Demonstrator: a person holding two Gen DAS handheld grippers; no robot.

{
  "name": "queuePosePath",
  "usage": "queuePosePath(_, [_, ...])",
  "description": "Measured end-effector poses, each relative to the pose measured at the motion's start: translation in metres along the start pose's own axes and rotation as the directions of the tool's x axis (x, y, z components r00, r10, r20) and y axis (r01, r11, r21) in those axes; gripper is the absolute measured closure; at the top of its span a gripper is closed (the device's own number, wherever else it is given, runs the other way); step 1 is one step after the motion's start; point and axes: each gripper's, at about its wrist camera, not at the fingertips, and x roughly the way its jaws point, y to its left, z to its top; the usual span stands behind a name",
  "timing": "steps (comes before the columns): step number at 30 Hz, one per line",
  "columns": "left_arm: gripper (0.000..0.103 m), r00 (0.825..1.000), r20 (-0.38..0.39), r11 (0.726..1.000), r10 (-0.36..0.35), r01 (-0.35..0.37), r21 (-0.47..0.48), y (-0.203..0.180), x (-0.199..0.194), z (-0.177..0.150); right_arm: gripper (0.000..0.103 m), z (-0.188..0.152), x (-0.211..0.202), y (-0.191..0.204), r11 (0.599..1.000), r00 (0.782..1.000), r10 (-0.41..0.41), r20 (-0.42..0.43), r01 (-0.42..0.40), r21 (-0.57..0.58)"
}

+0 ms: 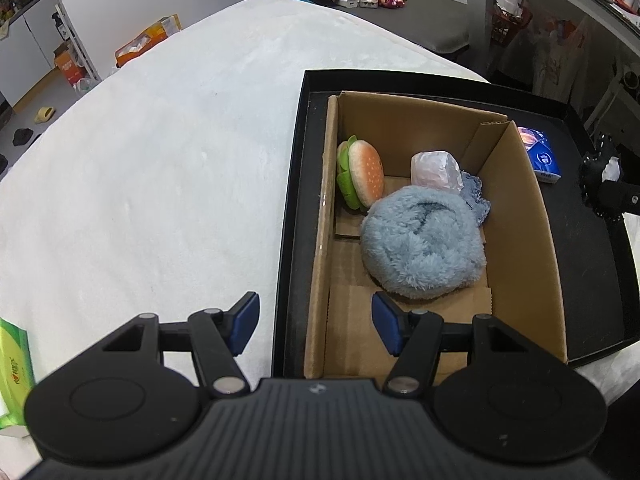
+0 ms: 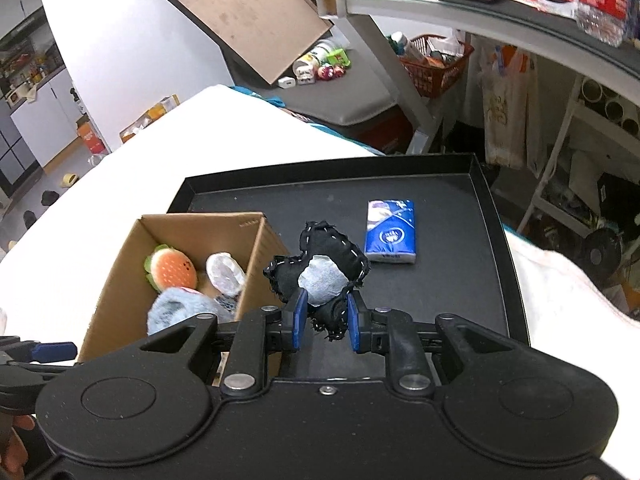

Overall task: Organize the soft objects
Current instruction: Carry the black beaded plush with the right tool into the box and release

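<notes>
Here the left gripper [image 1: 316,326] hovers with fingers wide over the near end of the cardboard box [image 1: 520,216], which holds a plush burger [image 1: 362,178] and a fluffy blue toy [image 1: 420,244]. Further right, the right gripper [image 2: 324,322] pinches a black stitched cloth toy [image 2: 320,256] above the black tray [image 2: 440,280]. It looks light and floppy; gripping the bunched middle seems safest.

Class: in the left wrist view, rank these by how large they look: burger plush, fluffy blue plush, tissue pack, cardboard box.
1. cardboard box
2. fluffy blue plush
3. burger plush
4. tissue pack, partly hidden by the box wall, so unsure.
</notes>
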Motion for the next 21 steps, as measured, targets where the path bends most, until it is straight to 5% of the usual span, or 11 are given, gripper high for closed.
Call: queuePosePath(21, [0.043,0.997,-0.046,0.994,-0.067,0.063,-0.086,0.017,0.014,0.004,0.081,0.018,-0.004,0.051,0.997,0.999,0.023,0.023,-0.021,-0.081])
